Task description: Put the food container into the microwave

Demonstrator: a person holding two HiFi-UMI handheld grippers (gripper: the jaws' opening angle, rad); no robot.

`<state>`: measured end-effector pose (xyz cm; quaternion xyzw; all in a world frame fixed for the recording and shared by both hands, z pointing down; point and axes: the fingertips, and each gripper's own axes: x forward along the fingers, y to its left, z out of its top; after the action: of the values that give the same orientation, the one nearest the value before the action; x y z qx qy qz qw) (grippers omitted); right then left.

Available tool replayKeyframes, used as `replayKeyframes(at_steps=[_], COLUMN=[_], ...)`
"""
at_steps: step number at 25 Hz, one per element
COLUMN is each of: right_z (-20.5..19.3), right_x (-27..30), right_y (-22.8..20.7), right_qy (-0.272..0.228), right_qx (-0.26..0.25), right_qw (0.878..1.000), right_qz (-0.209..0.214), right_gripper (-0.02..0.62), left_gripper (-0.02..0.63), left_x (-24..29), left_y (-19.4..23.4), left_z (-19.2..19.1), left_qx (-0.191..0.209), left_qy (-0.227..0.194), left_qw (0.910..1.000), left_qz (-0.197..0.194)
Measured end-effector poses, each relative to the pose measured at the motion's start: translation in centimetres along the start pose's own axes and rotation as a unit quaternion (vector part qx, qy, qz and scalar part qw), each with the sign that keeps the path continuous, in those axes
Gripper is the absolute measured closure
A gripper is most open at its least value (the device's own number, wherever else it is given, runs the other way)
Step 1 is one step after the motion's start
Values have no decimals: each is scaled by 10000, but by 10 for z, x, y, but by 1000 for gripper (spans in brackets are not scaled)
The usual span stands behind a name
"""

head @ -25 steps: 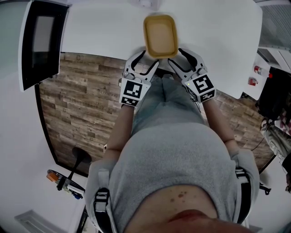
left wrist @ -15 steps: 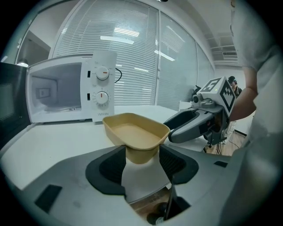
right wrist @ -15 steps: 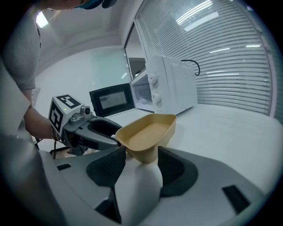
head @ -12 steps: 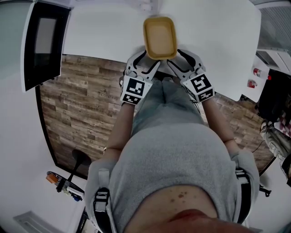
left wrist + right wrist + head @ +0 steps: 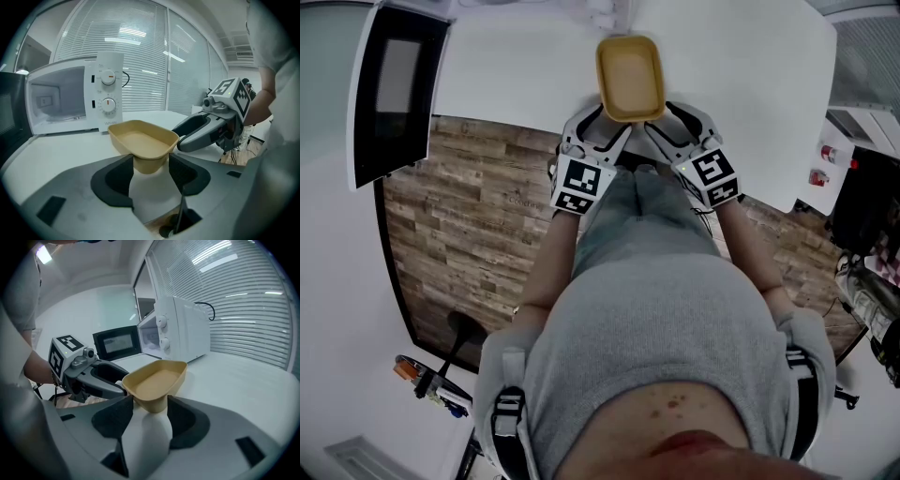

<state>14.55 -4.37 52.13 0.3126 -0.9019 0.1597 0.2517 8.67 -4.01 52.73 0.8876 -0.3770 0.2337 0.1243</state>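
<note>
Head view: food container (image 5: 630,77) at the white worktop's (image 5: 750,89) near edge.
Left gripper (image 5: 598,129): jaws closed on its near-left corner.
Right gripper (image 5: 672,124): jaws closed on its near-right corner.
Microwave (image 5: 70,96): door open, beyond the container.

The food container's (image 5: 630,77) near corners lay hidden inside the left gripper (image 5: 602,128) and right gripper (image 5: 670,124). The microwave door (image 5: 8,112) was cut off at the left.

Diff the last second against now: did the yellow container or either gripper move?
Barely. The left gripper and right gripper edged slightly forward toward the white table; some of that may be head-camera drift. Nothing was newly taken or let go. Unchanged: the shallow yellow rectangular food container stays in place with a near corner pinched in each gripper, and the white microwave is still open.
</note>
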Motion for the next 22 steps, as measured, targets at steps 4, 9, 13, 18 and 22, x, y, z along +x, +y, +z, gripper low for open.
replayKeyframes(at_steps=[4,9,13,18,22], right_z=[2,3,3,5,6], right_x=[2,6,8,11,14], right_y=[-1,1,0,-3,-4], right_qy=[34,45,20,11,47], right_qx=[-83,-123,-148,-90,-117], right_qw=[10000,9999,9998,9999,9999], right_qz=[-5,65,120,119,116], right_gripper=[333,333,333,332,332], left_gripper=[388,388,388,388,388], left_x=[2,4,6,10,11], left_y=[3,7,8,11,13], left_z=[2,0,0,-5,-4], left_qx=[-16,-5,-66,-97,-125], left_qy=[-2,57,98,194,196], left_qw=[10000,10000,9999,9997,9997], left_qz=[19,61,90,111,118])
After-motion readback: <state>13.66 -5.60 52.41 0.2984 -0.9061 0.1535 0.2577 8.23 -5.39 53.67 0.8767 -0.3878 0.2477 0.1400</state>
